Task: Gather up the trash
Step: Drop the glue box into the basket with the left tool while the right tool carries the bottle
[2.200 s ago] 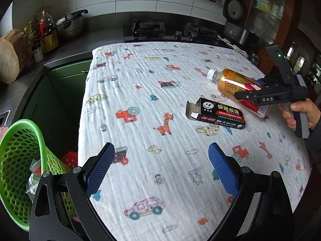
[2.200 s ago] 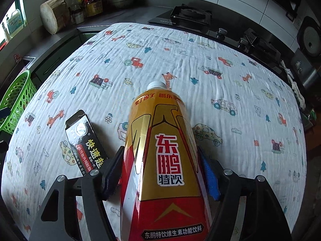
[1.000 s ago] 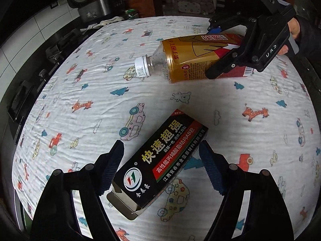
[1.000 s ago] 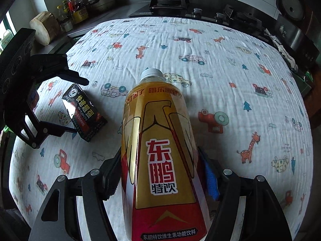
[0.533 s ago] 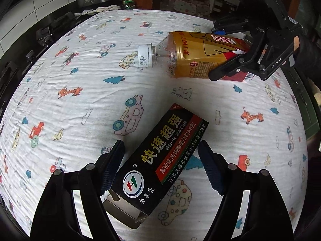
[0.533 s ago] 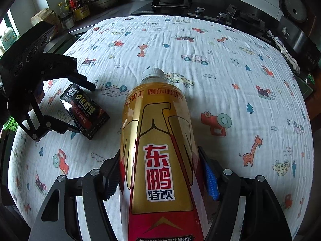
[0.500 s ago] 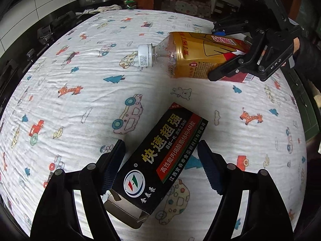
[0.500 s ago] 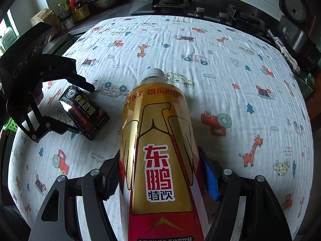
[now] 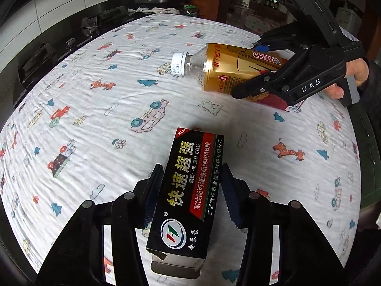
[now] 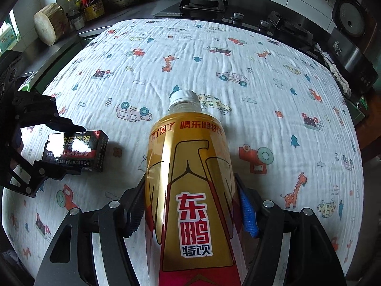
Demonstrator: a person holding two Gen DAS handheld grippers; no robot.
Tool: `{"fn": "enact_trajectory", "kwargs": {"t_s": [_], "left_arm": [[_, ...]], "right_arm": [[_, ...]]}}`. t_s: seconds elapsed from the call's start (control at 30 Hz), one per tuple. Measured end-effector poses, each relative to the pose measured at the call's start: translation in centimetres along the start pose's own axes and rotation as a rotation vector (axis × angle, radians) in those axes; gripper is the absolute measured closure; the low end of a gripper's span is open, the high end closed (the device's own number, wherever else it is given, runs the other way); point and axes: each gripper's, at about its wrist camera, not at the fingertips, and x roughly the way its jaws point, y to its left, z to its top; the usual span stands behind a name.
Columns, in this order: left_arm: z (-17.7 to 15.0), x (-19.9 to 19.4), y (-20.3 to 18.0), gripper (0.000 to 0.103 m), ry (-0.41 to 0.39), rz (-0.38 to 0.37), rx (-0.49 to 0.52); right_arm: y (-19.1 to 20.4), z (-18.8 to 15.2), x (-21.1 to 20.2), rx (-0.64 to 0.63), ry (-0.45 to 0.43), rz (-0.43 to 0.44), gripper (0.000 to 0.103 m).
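Your left gripper (image 9: 190, 186) has its jaws pinching the black glue box (image 9: 188, 195) by its long sides, a ridged pad pressed against each one. The box lies lengthwise between the pads, its printed face up, and its torn-open flap end points back toward the camera. Whether the box rests on the cloth (image 9: 95, 109) or is raised a little above it, you cannot tell from either view. Seen from the right wrist, that same box (image 10: 76, 152) sits to the left of the bottle, held in the left gripper (image 10: 59, 150), well apart from the bottle itself.

Your right gripper (image 10: 190, 205) has its jaws clamped on the gold-and-red drink bottle (image 10: 190, 190), one pad on each side of the labelled body, the blue pad showing at the right. The white cap points away from the camera, out over the printed cloth (image 10: 262, 59). From the left wrist, the bottle (image 9: 228, 71) lies on its side with the cap to the left, held in the right gripper (image 9: 269, 69), and your right hand (image 9: 352, 76) wraps the grip behind it.

The bench is covered by the white cloth with cars, giraffes and trees. A gas stove (image 10: 204, 2) stands beyond its far edge.
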Motion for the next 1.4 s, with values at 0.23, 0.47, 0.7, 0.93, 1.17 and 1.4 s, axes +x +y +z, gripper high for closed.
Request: {"fn": "enact_trajectory", "kwargs": {"t_s": [0.23,0.47,0.7,0.93,1.17,1.4], "left_arm": [[-2.4,-4.3,0.6,0.055,-0.071,0.050,-0.145],[-6.6,-11.5,2.3,0.055,-0.174,0.169,-0.281],[-14.0,-20.1,5.9,0.055,-0.253,0.328,-0.488],[-22.3,-24.9,9.9,0.055,-0.238,0.503,-0.667],[-29.3,-25.9,13.8,0.054,-0.194,0.574,-0.850],[-33.5,-26.0,15.3,0.047,-0.202,0.593,-0.979]], "right_arm": [[2.6,-0.1,-2.5,-0.017,-0.060,0.015,0.039],[7.6,0.8,-4.8,-0.066,-0.125,0.076,0.039],[15.2,2.6,-6.7,-0.160,-0.190,0.168,0.039],[23.2,4.6,-7.1,-0.243,-0.220,0.271,0.039],[29.9,6.6,-7.0,-0.287,-0.231,0.348,0.039],[36.0,8.4,-6.7,-0.294,-0.238,0.443,0.039]]}}
